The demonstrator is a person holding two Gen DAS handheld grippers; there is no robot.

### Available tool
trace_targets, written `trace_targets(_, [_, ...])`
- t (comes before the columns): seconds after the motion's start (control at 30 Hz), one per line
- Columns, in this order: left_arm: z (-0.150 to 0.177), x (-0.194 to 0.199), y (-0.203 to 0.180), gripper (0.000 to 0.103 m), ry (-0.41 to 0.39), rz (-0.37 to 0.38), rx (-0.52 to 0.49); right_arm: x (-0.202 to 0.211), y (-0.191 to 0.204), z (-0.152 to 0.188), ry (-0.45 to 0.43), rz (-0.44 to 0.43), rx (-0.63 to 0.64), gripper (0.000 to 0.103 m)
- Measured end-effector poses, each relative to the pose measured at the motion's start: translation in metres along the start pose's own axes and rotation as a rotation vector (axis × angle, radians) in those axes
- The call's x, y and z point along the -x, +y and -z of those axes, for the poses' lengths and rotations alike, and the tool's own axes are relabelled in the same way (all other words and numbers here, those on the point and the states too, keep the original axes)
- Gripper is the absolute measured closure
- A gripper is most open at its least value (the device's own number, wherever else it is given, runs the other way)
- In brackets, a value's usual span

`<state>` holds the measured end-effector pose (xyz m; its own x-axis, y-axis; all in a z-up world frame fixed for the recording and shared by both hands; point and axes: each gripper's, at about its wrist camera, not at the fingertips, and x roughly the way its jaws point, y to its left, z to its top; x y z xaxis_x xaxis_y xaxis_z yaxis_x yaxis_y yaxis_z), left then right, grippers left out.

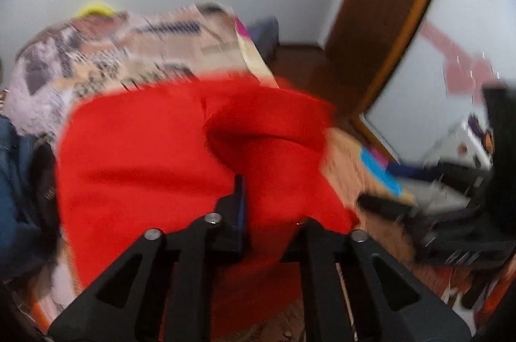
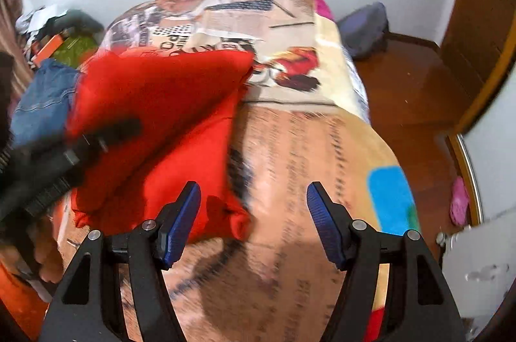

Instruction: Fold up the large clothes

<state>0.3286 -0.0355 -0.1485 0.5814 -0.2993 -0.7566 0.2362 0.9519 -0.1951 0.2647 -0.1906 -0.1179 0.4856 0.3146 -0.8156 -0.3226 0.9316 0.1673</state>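
The left gripper has red cloth bunched between its jaws: a thick twist of the garment fills the narrow gap, hiding the right-hand jaw, so they seem to be pinching it, though the blur leaves the contact itself unclear. The right gripper hangs over the bed with its jaws spread wide and nothing between them; its blue pads frame only bare blanket, with the garment's near corner just beside the left-hand pad.

The red garment lies on the bed, toward its left edge as the right wrist view shows it. It already looks doubled over, with a straight diagonal edge on top and a smaller footprint than a large piece laid flat would have, so I judge that at least one fold is in. It is not finished: the part in the left jaws is still raised and rumpled, and edges need laying down and smoothing. Folded jeans sit beyond the garment at the bed's left edge, perhaps done already.

The bed carries a printed blanket with text and cartoon figures. Around it are a wooden floor, pale walls, a brown door, a dark bag on the floor beside the far right corner of the bed, and cluttered items at the far left.
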Motion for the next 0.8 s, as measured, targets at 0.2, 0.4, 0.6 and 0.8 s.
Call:
trace_targets(0.2, [0.017, 0.018, -0.016, 0.038, -0.006, -0.062, -0.138, 0.020, -0.004, 0.001, -0.044, -0.007, -0.012, 0.038])
trace_targets(0.4, [0.018, 0.069, 0.002, 0.026, -0.094, -0.115, -0.136, 0.039, 0.021, -0.010, -0.113, -0.060, 0.025, 0.038])
trace_targets(0.6, [0.014, 0.087, 0.052, 0.014, -0.158, -0.231, -0.065, 0.031, 0.056, -0.028, -0.148, -0.102, 0.089, 0.031])
trace_targets(0.8, [0.026, 0.044, 0.093, 0.014, -0.011, -0.257, 0.019, -0.010, 0.082, -0.043, -0.103, -0.114, 0.106, 0.030])
